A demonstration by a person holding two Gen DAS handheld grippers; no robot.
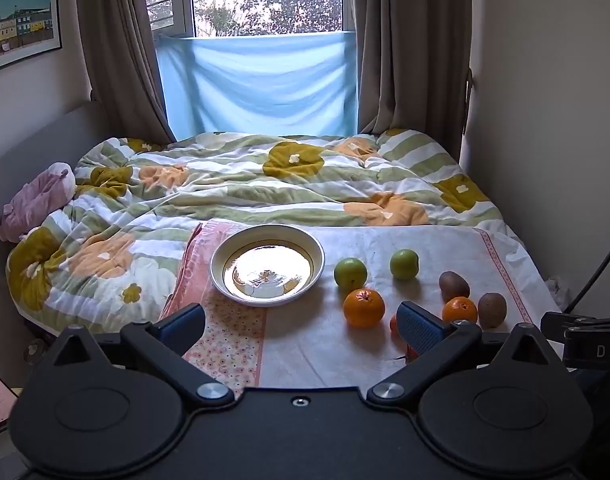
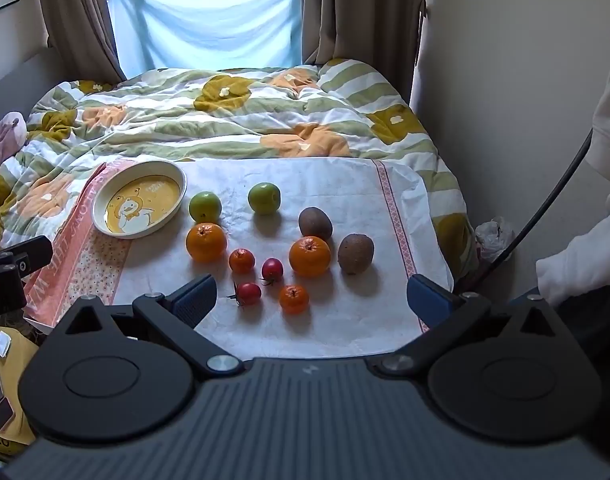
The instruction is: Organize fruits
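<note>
An empty white and yellow bowl point(image 2: 139, 200) with a duck picture sits at the left of a white cloth point(image 2: 345, 184) on the bed; it also shows in the left wrist view point(image 1: 267, 264). Right of it lie two green apples point(image 2: 204, 207) point(image 2: 264, 198), two oranges point(image 2: 206, 241) point(image 2: 309, 256), two kiwis point(image 2: 315, 223) point(image 2: 355, 253), and several small tomatoes point(image 2: 249, 293) and small orange fruits point(image 2: 294, 299). My right gripper point(image 2: 311, 300) is open and empty, near the front fruits. My left gripper point(image 1: 301, 326) is open and empty, in front of the bowl.
A flowered quilt point(image 1: 241, 184) covers the bed behind the cloth. A pink plush toy point(image 1: 37, 200) lies at the far left. Curtains and a window stand behind, a wall at the right. A person's white sleeve point(image 2: 593, 256) shows at the right.
</note>
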